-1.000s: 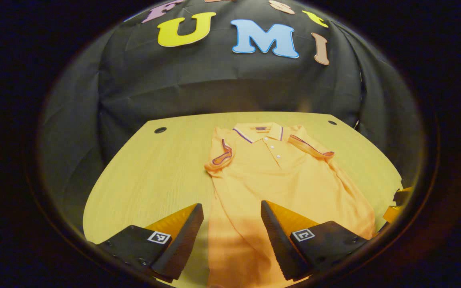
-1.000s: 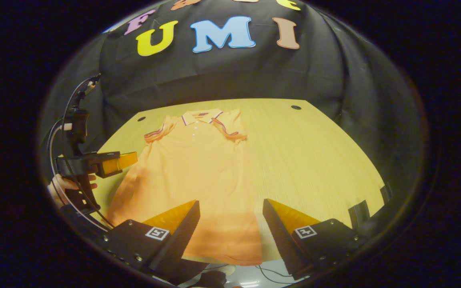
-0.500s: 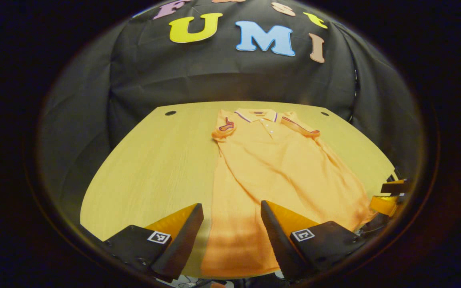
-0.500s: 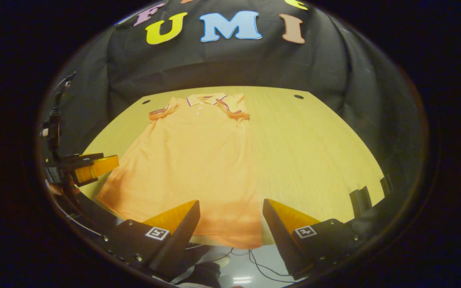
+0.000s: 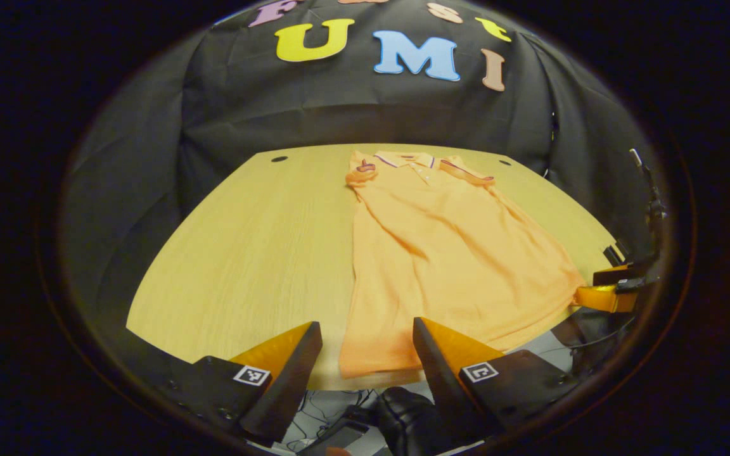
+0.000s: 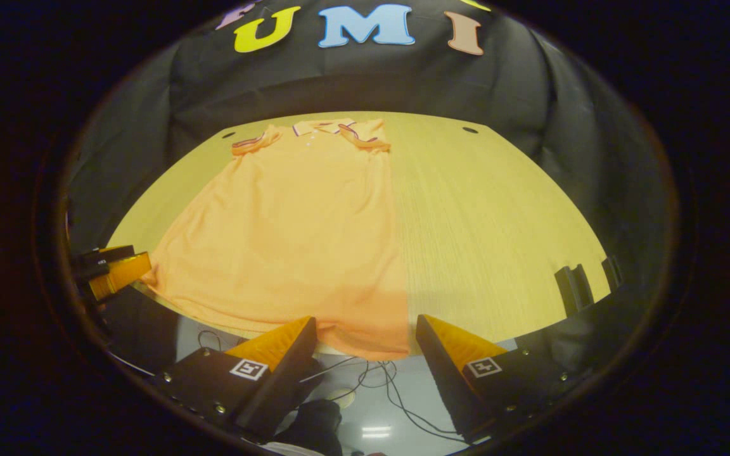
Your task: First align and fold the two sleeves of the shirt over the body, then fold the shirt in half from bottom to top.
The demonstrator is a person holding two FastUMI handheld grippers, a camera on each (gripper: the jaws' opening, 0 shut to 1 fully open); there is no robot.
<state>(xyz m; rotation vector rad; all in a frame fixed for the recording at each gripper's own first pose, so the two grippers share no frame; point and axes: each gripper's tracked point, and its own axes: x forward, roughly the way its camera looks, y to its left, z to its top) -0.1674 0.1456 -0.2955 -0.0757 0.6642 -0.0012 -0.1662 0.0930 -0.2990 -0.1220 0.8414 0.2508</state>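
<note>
Two grippers hang above the near edge of the table (image 5: 232, 253), both with their fingers spread wide and nothing between them. The left gripper (image 5: 366, 354) points at the bottom hem of the orange shirt (image 5: 441, 253), which lies flat at about 1 o'clock from it. The right gripper (image 6: 365, 348) points at the hem too, and in its view the shirt (image 6: 295, 221) lies at about 11 o'clock. Each gripper also peeks into the other's view: the right one at 3 o'clock in the left gripper view, just beside a hem corner, and the left one at 9 o'clock in the right gripper view. Small square black-and-white markers (image 5: 251, 375) sit on the grippers, with no words to read. Both short sleeves (image 5: 362, 172) are folded in near the collar (image 5: 404, 158). Bare wood is open left of the shirt in the left gripper view. Cables (image 6: 390, 386) lie on the floor below the table edge.
</note>
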